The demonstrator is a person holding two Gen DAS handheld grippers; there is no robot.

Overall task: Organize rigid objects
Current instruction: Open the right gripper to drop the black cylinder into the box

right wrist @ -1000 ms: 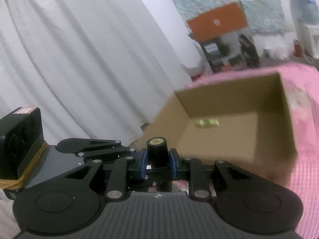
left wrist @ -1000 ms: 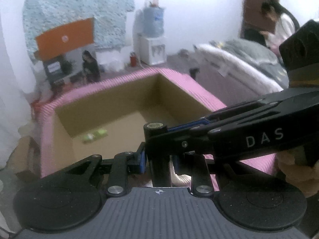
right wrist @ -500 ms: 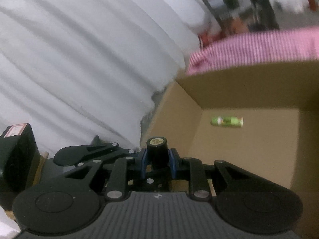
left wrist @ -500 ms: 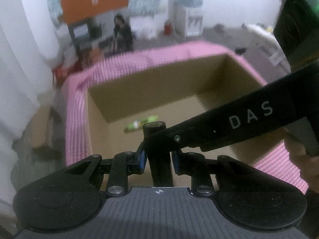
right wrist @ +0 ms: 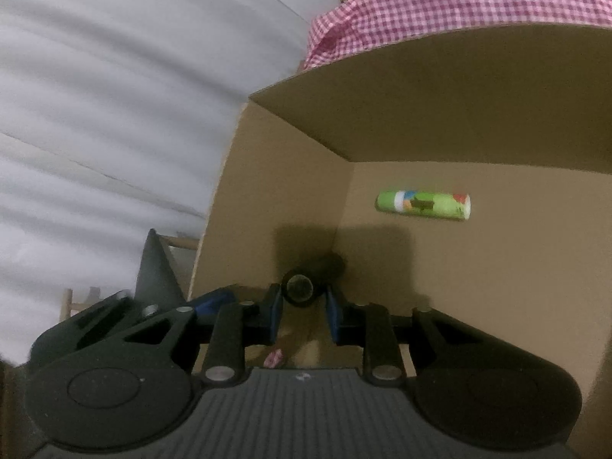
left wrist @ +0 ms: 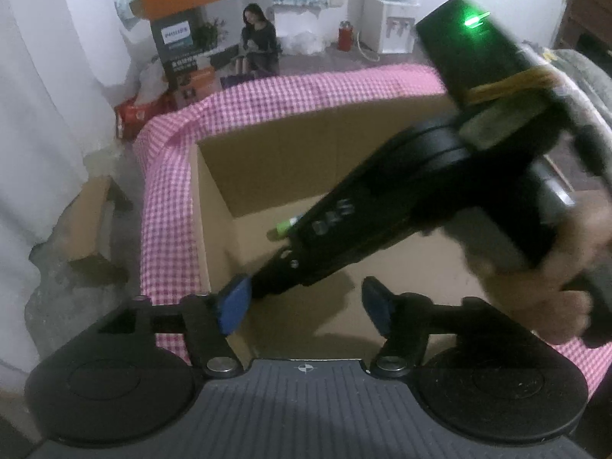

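Observation:
An open cardboard box [left wrist: 287,160] is wrapped in pink checked cloth [left wrist: 168,210]. A green tube [right wrist: 422,206] lies on its floor, half hidden behind my right gripper in the left wrist view [left wrist: 283,228]. My left gripper [left wrist: 306,308] hangs over the box's near edge, its jaws opening with nothing between them. My right gripper [right wrist: 303,298] reaches down into the box's left corner, shut on a black cylinder [right wrist: 300,287]. In the left wrist view the right gripper [left wrist: 267,279] slants across the box, its tip close to the left blue pad [left wrist: 233,306].
A white curtain [right wrist: 95,114] hangs left of the box [right wrist: 420,107]. A hand [left wrist: 543,290] holds the right gripper. Beyond the box are a printed carton [left wrist: 179,49], a seated person [left wrist: 258,42] and a water dispenser [left wrist: 394,7]. A small pink scrap [right wrist: 273,357] shows under the right gripper.
The left jaws have sprung open, and the black cylinder they held is out of sight. The right gripper has swung down into the box, still carrying its cylinder.

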